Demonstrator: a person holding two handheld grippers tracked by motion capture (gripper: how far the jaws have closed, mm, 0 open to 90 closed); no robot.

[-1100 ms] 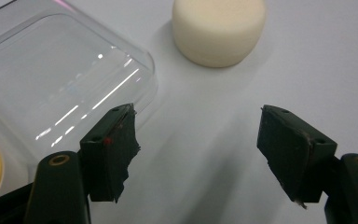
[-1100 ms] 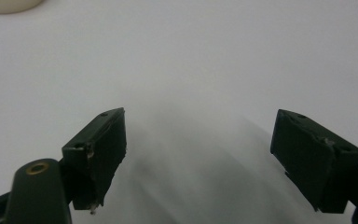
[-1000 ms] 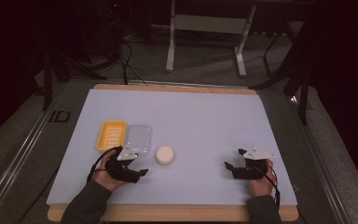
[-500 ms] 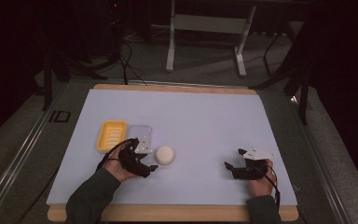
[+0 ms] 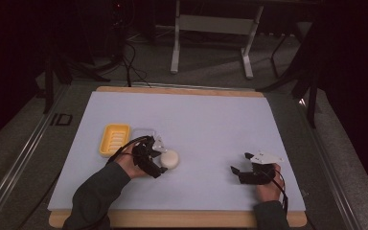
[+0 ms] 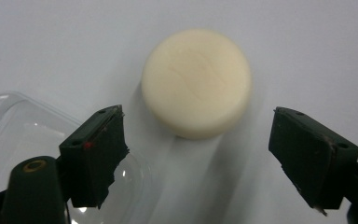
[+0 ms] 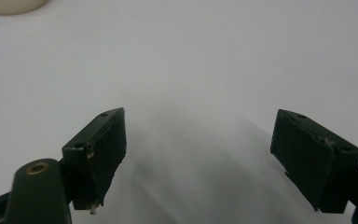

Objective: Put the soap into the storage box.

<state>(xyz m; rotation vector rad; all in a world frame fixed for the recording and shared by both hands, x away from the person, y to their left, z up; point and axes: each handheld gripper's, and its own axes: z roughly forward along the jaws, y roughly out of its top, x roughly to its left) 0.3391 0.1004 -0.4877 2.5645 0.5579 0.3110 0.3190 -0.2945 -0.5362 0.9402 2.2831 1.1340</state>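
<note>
Cream round soap bar (image 6: pixel 196 83) lies flat on white worktop (image 5: pixel 211 120), round, no long axis. Sits just ahead of left gripper (image 6: pixel 198 154), centred on gap; jaws just been opening, nothing between them. Clear lid (image 6: pixel 14 135) at its side. Right gripper (image 5: pixel 237 172) wide, empty, well apart, so left nearer.

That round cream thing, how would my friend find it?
Start at the white mat covering the table, then find the yellow tray near its left side. Right of the clear lid beside it lies the cream puck, the only round, solid thing there.
</note>
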